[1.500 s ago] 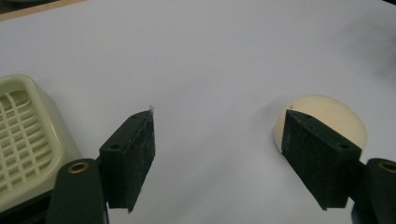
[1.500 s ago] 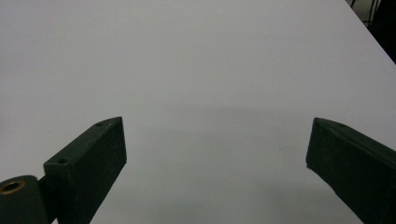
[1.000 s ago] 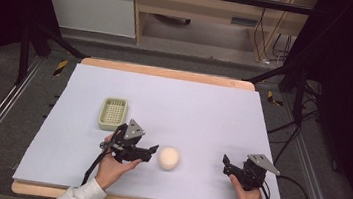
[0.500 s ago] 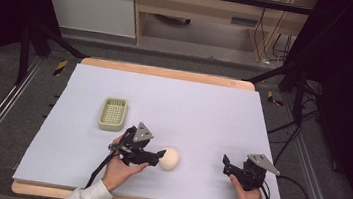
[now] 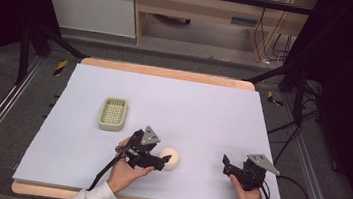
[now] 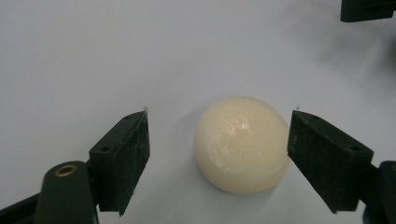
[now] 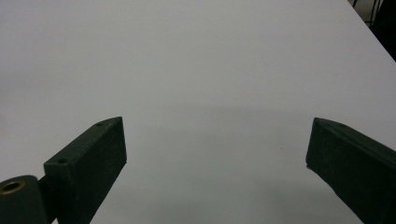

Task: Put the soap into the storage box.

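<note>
A cream-coloured round lump (image 5: 170, 158) lies on the white table sheet (image 5: 189, 106) near the front middle. My left gripper (image 5: 164, 159) is open, with its tips reaching the lump's left side. In the left gripper view the lump (image 6: 241, 143) sits between the two black jaws, close to the right one, with a gap on the left. My right gripper (image 5: 226, 165) rests near the front right of the table, open. The right gripper view has its jaws spread wide over bare sheet (image 7: 210, 93) with nothing between them.
A small pale green basket (image 5: 113, 113) stands on the sheet behind and to the left of the left gripper. The wooden table edge (image 5: 167, 73) runs along the back. Cables (image 5: 285, 187) trail off the right side. Dark stands and floor surround the table.
My left gripper has moved right toward the lump, and its jaws now stand on either side of it. The right gripper has stayed put.
</note>
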Demonstrator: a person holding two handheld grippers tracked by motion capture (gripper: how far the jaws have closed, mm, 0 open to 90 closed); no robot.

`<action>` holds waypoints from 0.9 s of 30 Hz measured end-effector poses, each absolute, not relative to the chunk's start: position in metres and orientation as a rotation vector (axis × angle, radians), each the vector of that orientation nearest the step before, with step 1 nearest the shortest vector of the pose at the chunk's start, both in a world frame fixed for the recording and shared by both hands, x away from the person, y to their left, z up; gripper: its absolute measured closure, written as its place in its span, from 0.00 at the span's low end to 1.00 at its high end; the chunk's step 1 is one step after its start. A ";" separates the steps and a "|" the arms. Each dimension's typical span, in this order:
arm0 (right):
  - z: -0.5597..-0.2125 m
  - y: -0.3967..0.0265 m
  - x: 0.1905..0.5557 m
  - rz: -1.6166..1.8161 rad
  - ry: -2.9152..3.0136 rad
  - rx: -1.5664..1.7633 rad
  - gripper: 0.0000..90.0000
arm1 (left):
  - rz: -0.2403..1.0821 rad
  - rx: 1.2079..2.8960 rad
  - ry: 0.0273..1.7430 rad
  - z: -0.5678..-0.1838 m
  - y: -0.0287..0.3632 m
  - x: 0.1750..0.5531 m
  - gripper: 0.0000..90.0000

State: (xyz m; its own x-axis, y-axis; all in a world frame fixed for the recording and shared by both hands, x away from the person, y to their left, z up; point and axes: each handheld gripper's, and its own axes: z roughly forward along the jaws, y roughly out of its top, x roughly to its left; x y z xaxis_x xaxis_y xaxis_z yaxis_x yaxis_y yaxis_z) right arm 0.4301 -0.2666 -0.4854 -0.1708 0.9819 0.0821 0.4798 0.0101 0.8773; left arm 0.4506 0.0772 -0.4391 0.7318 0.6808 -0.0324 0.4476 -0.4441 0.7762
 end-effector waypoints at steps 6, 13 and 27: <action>-0.486 -0.267 0.430 1.104 1.707 1.504 0.06 | 0.357 2.130 0.846 -0.442 0.071 0.450 0.21; -0.485 -0.266 0.430 1.098 1.710 1.504 0.06 | 0.348 2.168 0.836 -0.447 0.063 0.450 0.18; -0.486 -0.266 0.431 1.101 1.716 1.501 0.06 | 0.348 2.218 0.850 -0.458 0.051 0.455 0.17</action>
